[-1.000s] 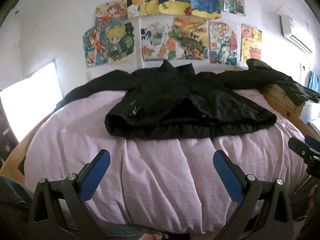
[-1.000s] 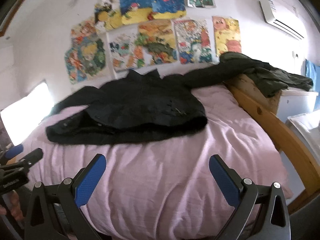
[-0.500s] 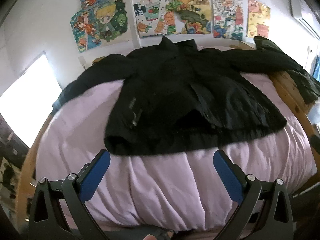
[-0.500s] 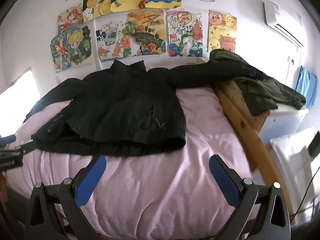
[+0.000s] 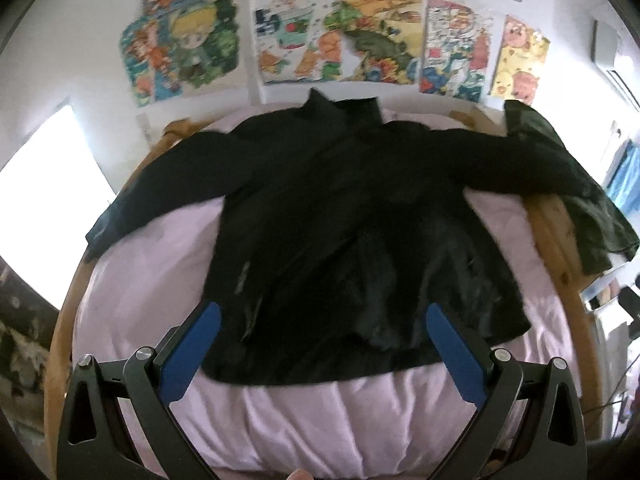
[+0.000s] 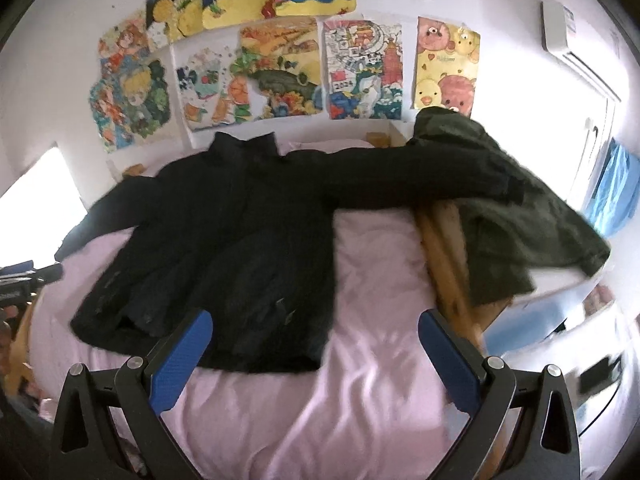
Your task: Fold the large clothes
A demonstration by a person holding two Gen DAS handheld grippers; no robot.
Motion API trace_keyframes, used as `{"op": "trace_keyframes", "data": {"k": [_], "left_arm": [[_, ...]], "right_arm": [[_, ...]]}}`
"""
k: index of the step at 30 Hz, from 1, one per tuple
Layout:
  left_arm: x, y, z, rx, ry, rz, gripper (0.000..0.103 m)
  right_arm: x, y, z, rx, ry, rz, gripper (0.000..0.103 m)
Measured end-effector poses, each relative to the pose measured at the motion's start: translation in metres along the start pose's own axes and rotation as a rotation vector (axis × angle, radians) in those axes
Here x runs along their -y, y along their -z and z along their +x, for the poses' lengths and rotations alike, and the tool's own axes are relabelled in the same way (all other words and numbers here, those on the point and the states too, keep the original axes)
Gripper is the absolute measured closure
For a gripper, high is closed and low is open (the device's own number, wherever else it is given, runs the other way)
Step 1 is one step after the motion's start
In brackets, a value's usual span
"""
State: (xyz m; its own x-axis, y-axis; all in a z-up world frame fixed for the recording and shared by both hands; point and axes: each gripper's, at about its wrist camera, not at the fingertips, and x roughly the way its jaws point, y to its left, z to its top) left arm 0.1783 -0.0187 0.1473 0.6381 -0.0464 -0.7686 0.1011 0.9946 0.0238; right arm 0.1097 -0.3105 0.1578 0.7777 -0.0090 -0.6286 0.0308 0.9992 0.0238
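Black jacket (image 5: pixel 344 232) lies flat on the pink bed cover (image 5: pixel 340 420) in the left wrist view, arms spread wide, and the left gripper (image 5: pixel 322 320) hangs over its bottom edge with fingers wide apart and holding nothing, with bare pink cover below the hem. From the right wrist view, the jacket (image 6: pixel 224 240) fills the left side of the bed. Its one sleeve reaches over the wooden bed rail (image 6: pixel 448 264) onto a dark green garment (image 6: pixel 520 216). The right gripper (image 6: pixel 314 326) is spread apart and empty too, over bare pink cover (image 6: pixel 372 280) between jacket and rail.
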Motion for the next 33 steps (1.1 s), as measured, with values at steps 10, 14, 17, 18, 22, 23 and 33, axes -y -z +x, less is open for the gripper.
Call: {"op": "trace_keyframes", "data": {"k": [10,14,17,18,22,23,33], "left_arm": [[0.045,-0.067,0.085,0.072,-0.007,0.15,0.002],[0.066,-0.093,0.134,0.1,0.031,0.238,0.002],[0.085,-0.121,0.178,0.16,0.082,0.292,0.002],[0.089,-0.128,0.189,0.183,0.091,0.3,0.002],[0.113,-0.159,0.26,0.232,0.114,0.328,0.002],[0.117,-0.165,0.277,0.226,0.114,0.326,0.002],[0.158,-0.191,0.393,0.167,0.148,0.324,0.002]], "right_arm": [[0.07,-0.084,0.079,-0.049,0.094,0.029,0.0],[0.096,-0.111,0.122,-0.015,0.129,0.007,0.0],[0.116,-0.13,0.15,0.016,0.127,-0.001,0.0],[0.124,-0.136,0.157,0.026,0.13,0.005,0.0],[0.161,-0.149,0.191,0.061,0.181,0.076,0.0],[0.173,-0.15,0.2,0.071,0.205,0.102,0.0],[0.266,-0.129,0.237,0.088,0.347,0.332,0.0]]}}
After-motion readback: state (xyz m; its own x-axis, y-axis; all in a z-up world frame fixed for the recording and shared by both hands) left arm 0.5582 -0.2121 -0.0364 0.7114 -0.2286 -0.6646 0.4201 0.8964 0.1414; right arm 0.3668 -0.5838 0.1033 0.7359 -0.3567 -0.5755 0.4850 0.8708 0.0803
